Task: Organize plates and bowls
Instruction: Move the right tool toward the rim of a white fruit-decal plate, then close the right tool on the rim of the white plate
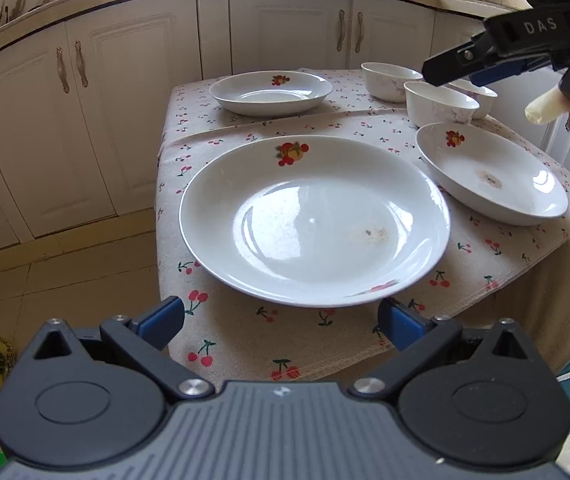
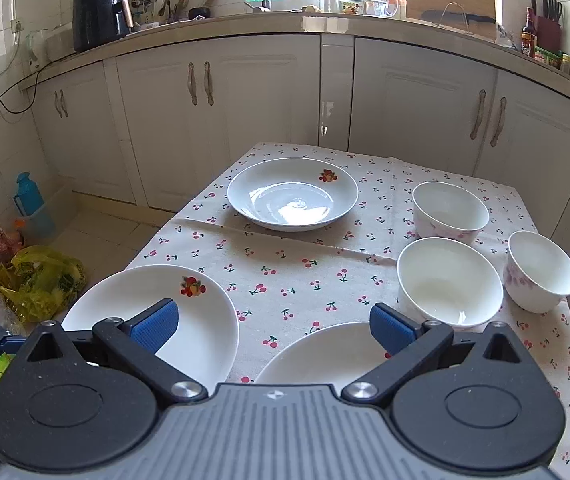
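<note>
Left wrist view looks across a small table (image 1: 497, 264) under a cherry-print cloth (image 1: 325, 124), and nothing has been stacked yet: three plates and three bowls all sit apart. The left gripper (image 1: 281, 316) hangs at the near edge with its jaws spread wide and empty, the blue pads either side of the near plate (image 1: 315, 220) but not touching its rim. That plate has a faint brown smear in its well. A second plate (image 1: 491, 172), also marked, lies to the right of it, and a far plate (image 1: 271, 92) sits at the back by the cabinets.

From the right wrist view the right gripper (image 2: 273, 328) is likewise gaping and carrying nothing, held above the near end of the table between the two closer plates. The bowls cluster on the right: a back bowl (image 2: 450, 210), a front bowl (image 2: 449, 282) and a side bowl (image 2: 541, 270), each on its own.

I'd say this is the very start, the reach for the first piece. The left side looks lined up for the near plate; to lift it, one finger has to slide under the rim while the other comes down on top, since the plate lies flat on soft cloth. Pinching too shallow could let glazed china slip.
</note>
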Action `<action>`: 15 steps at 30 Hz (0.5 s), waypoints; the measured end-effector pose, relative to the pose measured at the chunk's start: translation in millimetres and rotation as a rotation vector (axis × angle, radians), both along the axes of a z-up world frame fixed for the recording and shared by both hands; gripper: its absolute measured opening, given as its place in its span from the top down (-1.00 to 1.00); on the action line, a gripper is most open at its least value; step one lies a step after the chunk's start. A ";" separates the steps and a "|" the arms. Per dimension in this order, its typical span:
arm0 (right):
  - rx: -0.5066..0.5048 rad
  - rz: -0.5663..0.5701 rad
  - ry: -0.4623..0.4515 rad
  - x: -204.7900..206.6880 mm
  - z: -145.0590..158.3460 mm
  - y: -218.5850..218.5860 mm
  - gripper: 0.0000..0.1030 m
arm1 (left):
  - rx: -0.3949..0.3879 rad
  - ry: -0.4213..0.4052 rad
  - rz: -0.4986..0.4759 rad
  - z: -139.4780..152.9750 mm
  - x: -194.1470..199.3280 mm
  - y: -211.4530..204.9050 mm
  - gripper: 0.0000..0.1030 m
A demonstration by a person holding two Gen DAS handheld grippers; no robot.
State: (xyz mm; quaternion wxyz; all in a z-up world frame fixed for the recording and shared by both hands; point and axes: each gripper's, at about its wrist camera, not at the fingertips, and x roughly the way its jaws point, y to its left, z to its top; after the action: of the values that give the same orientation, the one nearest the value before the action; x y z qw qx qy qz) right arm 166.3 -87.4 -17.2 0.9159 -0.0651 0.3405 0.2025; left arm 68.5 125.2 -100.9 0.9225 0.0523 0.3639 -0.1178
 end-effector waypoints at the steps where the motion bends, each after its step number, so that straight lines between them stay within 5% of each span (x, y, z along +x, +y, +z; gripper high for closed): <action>1: -0.002 0.003 0.006 1.9 -1.0 1.9 -1.00 | 0.000 0.004 -0.010 -2.0 2.9 0.2 -0.99; 15: -0.047 0.121 0.092 37.0 -22.9 35.8 -1.00 | -0.036 0.023 -0.111 -7.4 17.7 6.2 -1.00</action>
State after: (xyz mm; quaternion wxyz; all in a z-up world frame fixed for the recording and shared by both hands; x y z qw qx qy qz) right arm 203.3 -51.6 -40.1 0.8835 -0.0976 0.3824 0.2524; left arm 86.2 131.4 -108.3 0.9112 0.0542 0.3686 -0.1760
